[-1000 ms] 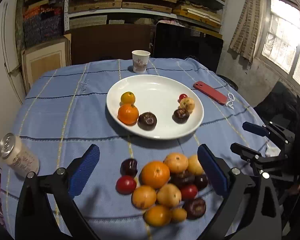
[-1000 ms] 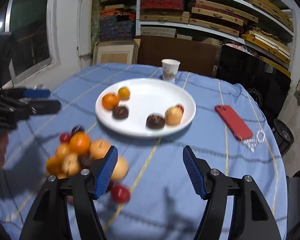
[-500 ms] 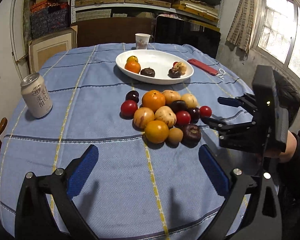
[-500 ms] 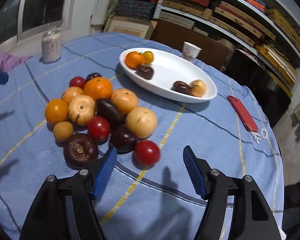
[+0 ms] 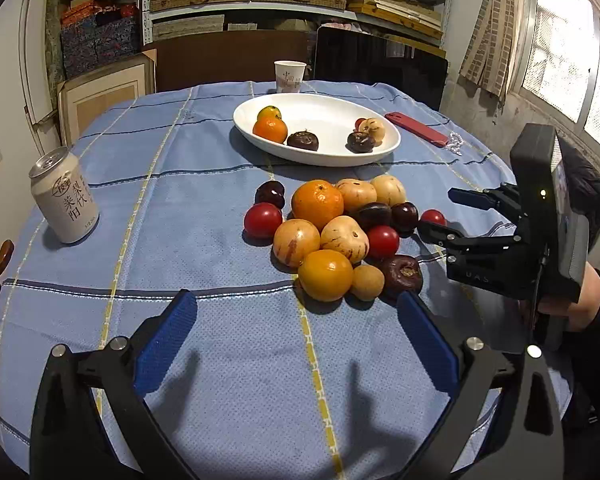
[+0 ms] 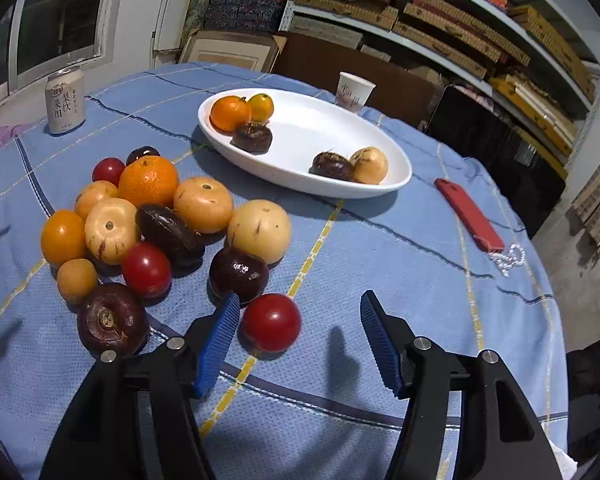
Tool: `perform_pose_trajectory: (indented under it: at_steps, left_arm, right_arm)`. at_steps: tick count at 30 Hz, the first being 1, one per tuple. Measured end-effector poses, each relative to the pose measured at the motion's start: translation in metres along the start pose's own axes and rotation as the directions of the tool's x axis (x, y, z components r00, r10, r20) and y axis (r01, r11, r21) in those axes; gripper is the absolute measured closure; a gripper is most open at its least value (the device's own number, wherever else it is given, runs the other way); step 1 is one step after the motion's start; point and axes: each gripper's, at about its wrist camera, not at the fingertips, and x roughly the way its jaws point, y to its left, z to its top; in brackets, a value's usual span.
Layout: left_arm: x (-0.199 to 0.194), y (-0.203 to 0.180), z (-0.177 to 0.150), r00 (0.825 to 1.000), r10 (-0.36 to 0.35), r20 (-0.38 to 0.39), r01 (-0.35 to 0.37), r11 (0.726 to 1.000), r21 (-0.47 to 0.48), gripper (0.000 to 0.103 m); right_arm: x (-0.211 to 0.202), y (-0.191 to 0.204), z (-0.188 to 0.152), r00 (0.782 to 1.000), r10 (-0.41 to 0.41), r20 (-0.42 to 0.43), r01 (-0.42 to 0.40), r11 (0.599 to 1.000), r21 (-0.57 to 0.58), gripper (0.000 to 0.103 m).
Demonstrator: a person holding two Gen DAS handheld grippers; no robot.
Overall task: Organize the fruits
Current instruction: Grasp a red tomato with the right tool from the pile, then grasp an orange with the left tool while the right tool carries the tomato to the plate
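Note:
A pile of several fruits lies on the blue tablecloth: oranges [image 5: 317,204], pale yellow fruits, dark purple ones and red tomatoes. The white oval plate [image 5: 312,158] behind it holds several sorted fruits. My right gripper [image 6: 299,300] is open and low over the cloth, with a red tomato [image 6: 271,322] between its blue pads. The left pad is close beside the tomato and the right pad stands clear of it. That tomato [image 5: 433,216] lies at the pile's right edge. My left gripper [image 5: 296,300] is open and empty, just short of the pile's near side.
A drink can [image 5: 65,196] stands at the table's left. A paper cup [image 5: 290,76] sits behind the plate, and a red phone [image 5: 416,130] with a bead chain lies to its right. A person's hand [image 5: 580,300] holds the right gripper. Shelves and boards stand behind the table.
My left gripper has pulled back from over the pile and come down. My right gripper has sunk toward the red tomato, which now sits between its pads; its jaws have narrowed slightly.

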Motion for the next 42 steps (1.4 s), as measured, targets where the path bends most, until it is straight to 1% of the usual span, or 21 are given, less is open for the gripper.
perform_pose_trajectory:
  at_steps: [3,4,6,7,8,10,12,14,17,19,23,25,26,27,28,29,30,31,34,38,42]
  left_arm:
    - [0.008,-0.003,0.001,1.0,0.007,-0.018,-0.007,1.0,0.017,0.004]
    - [0.009,-0.004,0.001,1.0,0.012,-0.02,-0.011,1.0,0.021,0.004]
    - [0.014,-0.005,0.002,1.0,0.017,-0.021,-0.016,1.0,0.025,0.004]
    - [0.016,-0.006,0.003,1.0,0.019,-0.021,-0.019,0.999,0.026,0.004]
    - [0.019,-0.007,0.005,0.999,0.027,-0.018,-0.027,0.999,0.032,0.004]
    - [0.023,-0.011,0.007,0.999,0.042,-0.008,-0.041,0.998,0.05,0.004]
    - [0.028,-0.016,0.009,0.994,0.107,0.018,-0.108,0.991,0.084,0.005]
    - [0.035,-0.018,0.011,0.99,0.141,0.01,-0.141,0.985,0.103,0.005]
    - [0.045,-0.018,0.012,0.99,0.137,-0.023,-0.134,0.986,0.094,0.005]
    - [0.05,-0.017,0.012,0.989,0.143,-0.021,-0.141,0.986,0.092,0.004]
    - [0.058,-0.006,0.02,0.988,0.151,-0.031,-0.15,0.988,0.035,0.004]
    - [0.06,-0.004,0.019,0.991,0.127,-0.031,-0.126,0.992,0.023,0.012]
    - [0.059,-0.006,0.019,0.992,0.123,-0.028,-0.123,0.992,0.031,0.02]
    - [0.059,-0.009,0.018,0.993,0.117,-0.028,-0.116,0.992,0.044,0.033]
    - [0.059,-0.011,0.018,0.994,0.104,-0.031,-0.102,0.993,0.05,0.04]
    - [0.061,-0.012,0.016,0.996,0.078,-0.054,-0.075,0.996,0.053,0.058]
    - [0.069,-0.012,0.013,0.994,0.051,-0.1,-0.046,0.998,0.052,0.062]
    - [0.073,-0.011,0.011,0.993,0.042,-0.112,-0.037,0.998,0.047,0.062]
    - [0.071,-0.007,0.013,0.995,0.02,-0.103,-0.018,1.0,0.019,0.063]
    - [0.058,-0.005,0.013,0.998,0.023,-0.05,-0.023,1.0,-0.006,0.064]
    - [0.032,-0.013,0.014,1.0,0.012,0.006,-0.012,1.0,0.017,0.064]
  right_arm:
    - [0.004,-0.001,0.001,1.0,0.02,-0.015,-0.02,1.0,0.005,0.04]
    - [0.005,-0.001,0.0,0.999,0.042,-0.021,-0.042,0.999,0.011,0.052]
    - [0.005,-0.002,-0.001,0.995,0.095,-0.028,-0.094,0.995,0.032,0.071]
    - [0.003,-0.002,-0.001,0.995,0.099,-0.026,-0.098,0.994,0.042,0.073]
    - [0.001,-0.002,-0.002,0.995,0.096,-0.023,-0.095,0.994,0.048,0.073]
    - [-0.01,-0.004,-0.004,0.994,0.107,0.012,-0.107,0.992,0.07,0.073]
    - [-0.025,-0.006,-0.005,0.991,0.122,0.048,-0.125,0.989,0.084,0.073]
    - [-0.042,-0.007,-0.008,0.988,0.133,0.083,-0.14,0.985,0.097,0.073]
    - [-0.064,-0.007,-0.016,0.98,0.156,0.122,-0.17,0.979,0.114,0.074]
    - [-0.072,-0.007,-0.021,0.977,0.166,0.132,-0.182,0.976,0.12,0.073]
    - [-0.079,-0.006,-0.029,0.972,0.191,0.137,-0.21,0.968,0.138,0.073]
    - [-0.082,-0.005,-0.031,0.97,0.196,0.141,-0.217,0.965,0.145,0.073]
    - [-0.083,-0.005,-0.031,0.969,0.201,0.146,-0.222,0.964,0.146,0.073]
    - [-0.084,-0.005,-0.032,0.968,0.203,0.149,-0.224,0.963,0.147,0.073]
    - [-0.086,-0.005,-0.032,0.967,0.202,0.152,-0.224,0.963,0.147,0.073]
    - [-0.087,-0.005,-0.033,0.967,0.201,0.156,-0.223,0.964,0.145,0.073]
    - [-0.088,-0.005,-0.033,0.967,0.198,0.161,-0.221,0.965,0.143,0.073]
    - [-0.09,-0.005,-0.033,0.966,0.198,0.165,-0.222,0.965,0.141,0.073]
    - [-0.092,-0.005,-0.033,0.965,0.197,0.172,-0.222,0.965,0.142,0.073]
    - [-0.092,-0.007,-0.036,0.965,0.199,0.169,-0.226,0.962,0.153,0.073]
    - [-0.095,-0.008,-0.036,0.968,0.182,0.174,-0.209,0.966,0.15,0.074]
